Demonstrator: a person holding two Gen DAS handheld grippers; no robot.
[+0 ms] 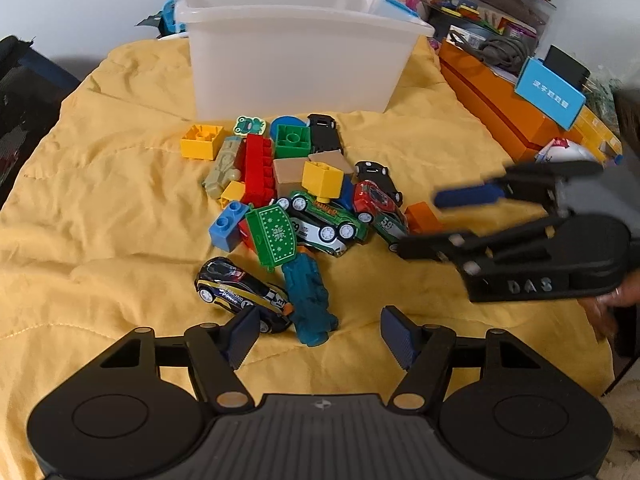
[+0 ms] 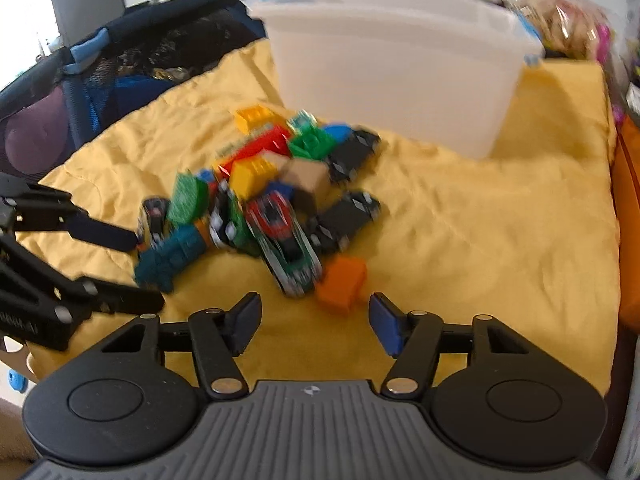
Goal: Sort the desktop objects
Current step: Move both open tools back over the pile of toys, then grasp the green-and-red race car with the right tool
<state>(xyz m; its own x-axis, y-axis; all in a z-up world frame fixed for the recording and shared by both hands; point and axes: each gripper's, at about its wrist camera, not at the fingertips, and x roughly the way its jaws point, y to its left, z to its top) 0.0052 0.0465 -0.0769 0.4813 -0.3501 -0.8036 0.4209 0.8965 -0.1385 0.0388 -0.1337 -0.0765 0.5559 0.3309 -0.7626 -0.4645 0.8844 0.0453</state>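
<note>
Two claws hover over a heap of toys on a yellow cloth, both with fingers apart and nothing between them.

The toy pile of bricks and cars lies mid-cloth, with the white tub just beyond it at 12 o'clock. The left claw stands spread near a teal figure and a black car. The right claw gapes just short of an orange brick, not touching it.
</note>
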